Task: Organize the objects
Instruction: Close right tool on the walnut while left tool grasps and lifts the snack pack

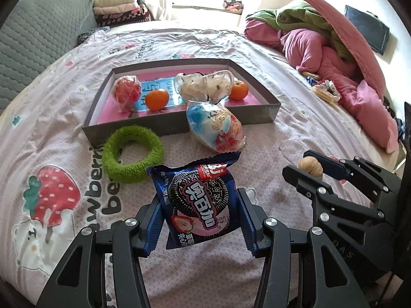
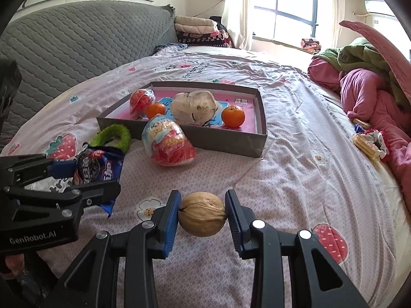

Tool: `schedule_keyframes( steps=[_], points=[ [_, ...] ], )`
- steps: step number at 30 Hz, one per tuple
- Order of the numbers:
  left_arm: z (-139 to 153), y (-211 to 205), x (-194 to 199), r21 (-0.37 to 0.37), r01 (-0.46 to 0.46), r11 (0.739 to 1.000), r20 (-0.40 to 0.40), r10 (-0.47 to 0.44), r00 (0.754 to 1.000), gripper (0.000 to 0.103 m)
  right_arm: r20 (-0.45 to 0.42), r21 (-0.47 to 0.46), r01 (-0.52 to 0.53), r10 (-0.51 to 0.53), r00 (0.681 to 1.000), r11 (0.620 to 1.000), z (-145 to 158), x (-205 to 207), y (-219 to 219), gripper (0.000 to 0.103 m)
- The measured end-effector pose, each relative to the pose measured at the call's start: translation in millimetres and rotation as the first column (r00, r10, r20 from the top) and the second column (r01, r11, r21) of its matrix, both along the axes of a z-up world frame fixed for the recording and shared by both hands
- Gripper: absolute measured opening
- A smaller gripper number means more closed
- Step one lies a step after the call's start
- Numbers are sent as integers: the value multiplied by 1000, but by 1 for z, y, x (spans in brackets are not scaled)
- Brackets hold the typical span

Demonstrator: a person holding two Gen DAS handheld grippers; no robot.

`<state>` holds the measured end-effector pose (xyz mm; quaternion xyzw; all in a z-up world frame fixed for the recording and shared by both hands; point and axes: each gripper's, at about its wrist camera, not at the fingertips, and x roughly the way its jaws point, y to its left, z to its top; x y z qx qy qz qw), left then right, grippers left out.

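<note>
Tray (image 1: 179,125) holds two oranges (image 1: 157,99); left tool (image 1: 200,224) clamps one cookie packet (image 1: 199,200), right tool (image 2: 203,211) one walnut (image 2: 202,214).

Bright daylight, sharp views.
My window (image 2: 290,7) blows out white at the back; fisheye bends and darkens my corners; soft shadows on the bedsheet (image 2: 295,179).

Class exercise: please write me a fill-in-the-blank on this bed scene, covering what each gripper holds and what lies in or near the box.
1. The right gripper is shut on a ____.
2. The left gripper holds a blue ____ packet.
3. The grey box holds two round ____ fruits.
4. The green ring lies ____ the box, on the bedsheet.

Missing words: walnut; cookie; orange; outside
</note>
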<state>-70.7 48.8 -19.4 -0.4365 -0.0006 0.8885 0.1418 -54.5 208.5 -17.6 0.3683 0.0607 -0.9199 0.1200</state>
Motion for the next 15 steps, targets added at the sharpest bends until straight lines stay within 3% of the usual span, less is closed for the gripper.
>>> schedule_keyframes(
  steps=[15],
  points=[
    [16, 0, 9, -4, 15, 1000, -68, -15, 998, 54, -24, 5, 5, -5, 1000, 1000, 12, -2, -2, 36]
  ],
)
